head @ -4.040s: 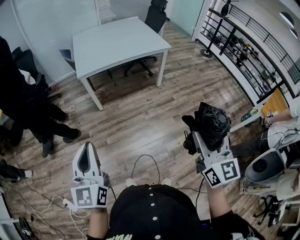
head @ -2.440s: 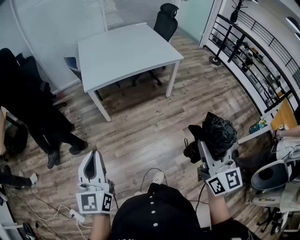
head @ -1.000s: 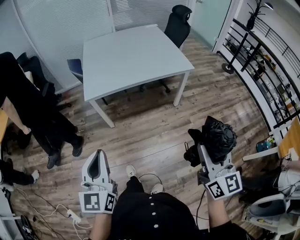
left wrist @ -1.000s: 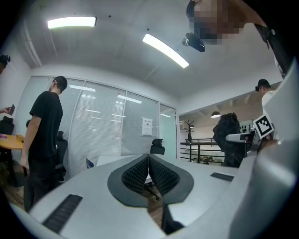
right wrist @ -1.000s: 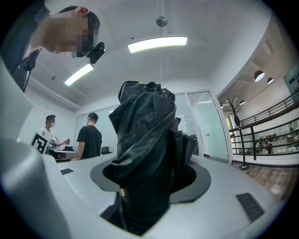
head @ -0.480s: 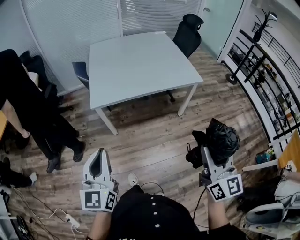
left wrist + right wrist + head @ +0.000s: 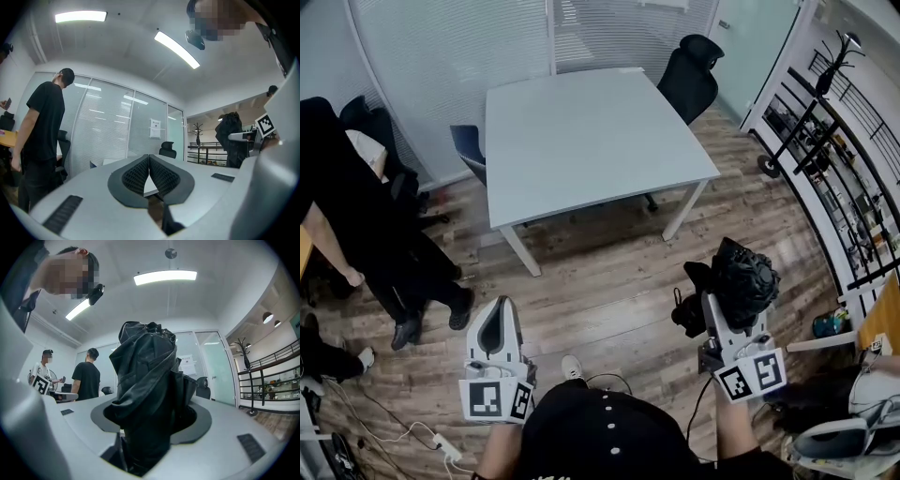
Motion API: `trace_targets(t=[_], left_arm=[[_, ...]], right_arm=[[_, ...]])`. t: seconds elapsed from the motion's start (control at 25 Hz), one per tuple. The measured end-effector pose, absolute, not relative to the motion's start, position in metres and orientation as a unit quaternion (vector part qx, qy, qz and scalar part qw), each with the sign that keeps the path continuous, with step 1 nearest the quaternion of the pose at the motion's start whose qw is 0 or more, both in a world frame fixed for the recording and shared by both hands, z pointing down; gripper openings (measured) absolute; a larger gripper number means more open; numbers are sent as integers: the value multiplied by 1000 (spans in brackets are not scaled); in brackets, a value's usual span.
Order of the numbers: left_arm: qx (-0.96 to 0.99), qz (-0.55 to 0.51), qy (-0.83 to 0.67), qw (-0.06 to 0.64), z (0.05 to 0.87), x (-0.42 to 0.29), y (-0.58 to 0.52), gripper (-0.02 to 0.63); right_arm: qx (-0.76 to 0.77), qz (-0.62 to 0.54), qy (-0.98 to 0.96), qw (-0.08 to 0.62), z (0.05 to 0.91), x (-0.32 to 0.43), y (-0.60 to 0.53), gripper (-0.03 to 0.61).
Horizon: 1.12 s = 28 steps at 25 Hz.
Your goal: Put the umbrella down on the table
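Umbrella (image 7: 742,274): folded, black, its crumpled canopy clamped upright between the jaws of the right gripper (image 7: 729,305), at 4 o'clock in the head view. White table (image 7: 581,131) at 12 o'clock, well apart. Left gripper (image 7: 494,323), at 8 o'clock, jaws pressed together on nothing. The fabric looks soft, slippery and light; the stiff core beneath probably gives the surer hold.

Black office chair (image 7: 692,82) near glass wall with blinds (image 7: 441,66). Blue chair (image 7: 469,150) just beside this wall. Person in black clothes (image 7: 361,220) stands at left on wood floor (image 7: 609,272). White power strip (image 7: 442,439) with cables lies on floor. Black railing (image 7: 814,141) at right, coat stand (image 7: 839,58) near it. Long ceiling light (image 7: 80,17) is on.
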State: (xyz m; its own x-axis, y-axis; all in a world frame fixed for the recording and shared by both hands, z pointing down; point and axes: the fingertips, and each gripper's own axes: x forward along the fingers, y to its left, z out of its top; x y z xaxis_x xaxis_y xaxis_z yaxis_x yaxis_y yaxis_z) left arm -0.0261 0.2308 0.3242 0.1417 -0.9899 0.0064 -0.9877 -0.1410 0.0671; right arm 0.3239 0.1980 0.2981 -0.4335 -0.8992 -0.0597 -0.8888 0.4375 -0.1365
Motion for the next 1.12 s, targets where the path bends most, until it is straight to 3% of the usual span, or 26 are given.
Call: trace_targets(t=[0.76,1.12], left_arm=[[753,-24,-658,13,324,-122,182,15],[743,-15,-668,30,333,-128,173,15]], right_arm=[[-519,-30,852,66,297,228,144,273],[-504,-42,861,53,301,215,123,273]])
